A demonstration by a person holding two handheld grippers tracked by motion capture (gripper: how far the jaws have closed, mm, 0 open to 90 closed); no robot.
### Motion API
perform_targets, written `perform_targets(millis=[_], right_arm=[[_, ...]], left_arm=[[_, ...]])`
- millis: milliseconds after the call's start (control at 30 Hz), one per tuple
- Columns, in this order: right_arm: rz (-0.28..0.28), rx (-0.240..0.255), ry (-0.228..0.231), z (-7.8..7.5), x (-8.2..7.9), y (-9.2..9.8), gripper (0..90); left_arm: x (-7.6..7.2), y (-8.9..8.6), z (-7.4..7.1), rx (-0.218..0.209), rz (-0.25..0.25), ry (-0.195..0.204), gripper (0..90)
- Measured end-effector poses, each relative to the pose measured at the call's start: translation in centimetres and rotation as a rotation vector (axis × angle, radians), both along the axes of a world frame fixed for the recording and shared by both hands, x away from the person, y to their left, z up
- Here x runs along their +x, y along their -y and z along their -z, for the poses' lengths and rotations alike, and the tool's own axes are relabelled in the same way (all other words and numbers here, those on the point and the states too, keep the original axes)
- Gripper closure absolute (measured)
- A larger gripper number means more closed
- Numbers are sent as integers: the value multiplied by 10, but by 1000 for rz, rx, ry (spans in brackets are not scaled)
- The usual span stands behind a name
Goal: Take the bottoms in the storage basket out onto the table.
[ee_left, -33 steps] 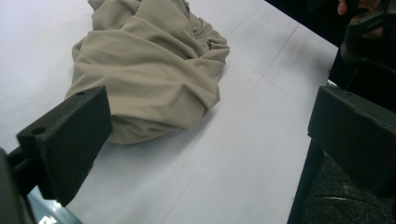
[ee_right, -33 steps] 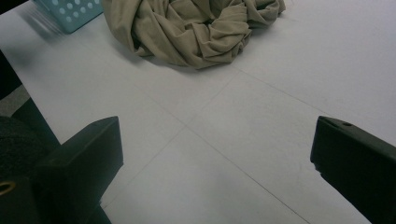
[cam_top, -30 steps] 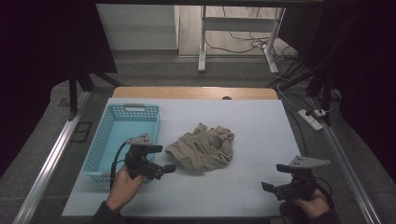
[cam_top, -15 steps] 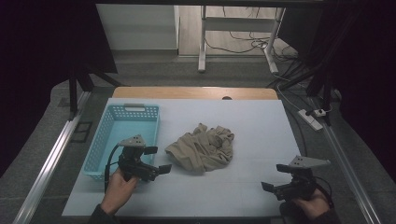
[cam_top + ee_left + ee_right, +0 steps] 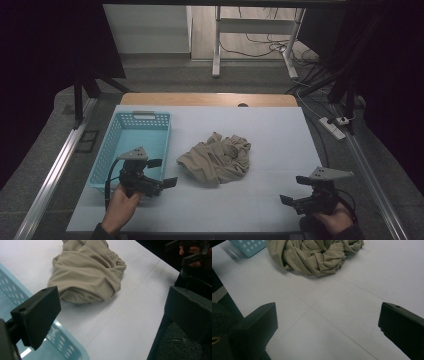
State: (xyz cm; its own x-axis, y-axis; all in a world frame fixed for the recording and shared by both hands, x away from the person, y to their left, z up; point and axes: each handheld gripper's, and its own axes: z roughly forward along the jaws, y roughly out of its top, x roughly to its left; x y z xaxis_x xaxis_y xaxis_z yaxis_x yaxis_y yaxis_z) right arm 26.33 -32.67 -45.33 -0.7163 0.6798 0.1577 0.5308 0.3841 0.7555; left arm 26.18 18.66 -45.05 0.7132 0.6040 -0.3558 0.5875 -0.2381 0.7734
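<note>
Left gripper (image 5: 162,173) fingers spread beside beige cloth (image 5: 216,158), right gripper (image 5: 295,190) fingers spread, nothing held

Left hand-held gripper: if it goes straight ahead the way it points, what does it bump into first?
Probably the crumpled beige cloth. The left hand-held gripper is open and aims across bare white table toward it, though depth is hard to judge.
</note>
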Motion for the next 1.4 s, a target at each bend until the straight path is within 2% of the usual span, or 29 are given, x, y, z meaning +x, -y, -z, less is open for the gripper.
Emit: perform_targets(millis=[467, 767, 1400], right_arm=[[0, -2, 0, 0, 0, 0, 22], [1, -3, 0, 0, 0, 0, 22], [4, -9, -3, 0, 0, -1, 22]], left_arm=[[-10, -15, 4, -2, -31, -9, 13], [-18, -22, 8, 18, -49, -6, 9], [-37, -45, 9, 1, -112, -4, 1]])
